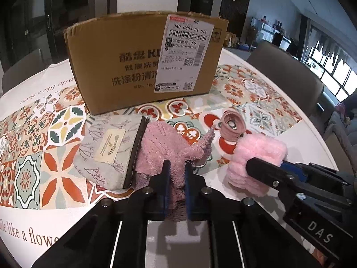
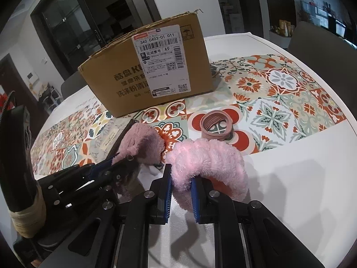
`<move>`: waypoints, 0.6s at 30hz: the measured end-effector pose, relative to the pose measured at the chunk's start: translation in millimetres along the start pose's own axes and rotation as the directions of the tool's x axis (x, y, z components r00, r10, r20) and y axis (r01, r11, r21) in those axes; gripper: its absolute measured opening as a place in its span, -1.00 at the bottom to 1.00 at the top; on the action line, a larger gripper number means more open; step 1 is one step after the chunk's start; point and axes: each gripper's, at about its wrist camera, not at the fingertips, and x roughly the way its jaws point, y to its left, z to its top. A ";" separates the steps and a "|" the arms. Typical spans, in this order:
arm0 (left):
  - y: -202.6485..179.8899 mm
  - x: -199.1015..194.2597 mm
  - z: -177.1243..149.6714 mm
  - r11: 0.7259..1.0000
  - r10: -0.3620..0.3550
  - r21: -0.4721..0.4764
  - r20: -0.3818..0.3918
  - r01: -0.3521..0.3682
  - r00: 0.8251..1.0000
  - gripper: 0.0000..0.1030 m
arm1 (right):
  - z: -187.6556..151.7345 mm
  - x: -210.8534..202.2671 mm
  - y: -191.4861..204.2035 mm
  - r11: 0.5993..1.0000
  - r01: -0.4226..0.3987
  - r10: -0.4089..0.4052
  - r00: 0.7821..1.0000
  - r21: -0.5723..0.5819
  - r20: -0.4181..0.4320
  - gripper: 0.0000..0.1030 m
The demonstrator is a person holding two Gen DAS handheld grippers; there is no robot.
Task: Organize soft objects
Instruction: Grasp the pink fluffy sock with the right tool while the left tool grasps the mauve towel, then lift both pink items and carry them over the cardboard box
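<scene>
Both tools clamped: left tool (image 1: 175, 178) on mauve towel (image 1: 165, 147), right tool (image 2: 181, 186) on pink headband (image 2: 209, 163)

A round white surface (image 2: 290, 178) carries a tile-patterned cloth (image 2: 279, 93). On the cloth, toward the far edge, stands a cardboard box (image 1: 125, 67). Nearer lie a grey zip pouch (image 1: 107, 151), a mauve fluffy cloth (image 1: 162, 149) touching it, a roll of pink bands (image 2: 217, 126), and a pink plush band (image 2: 212, 163).
</scene>
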 end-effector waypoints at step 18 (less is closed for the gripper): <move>-5.3 -69.9 23.8 0.997 -0.077 0.032 0.133 0.073 0.988 -0.81 | 18.4 -58.4 14.0 1.000 0.024 -0.024 0.993 0.000 0.112 -0.67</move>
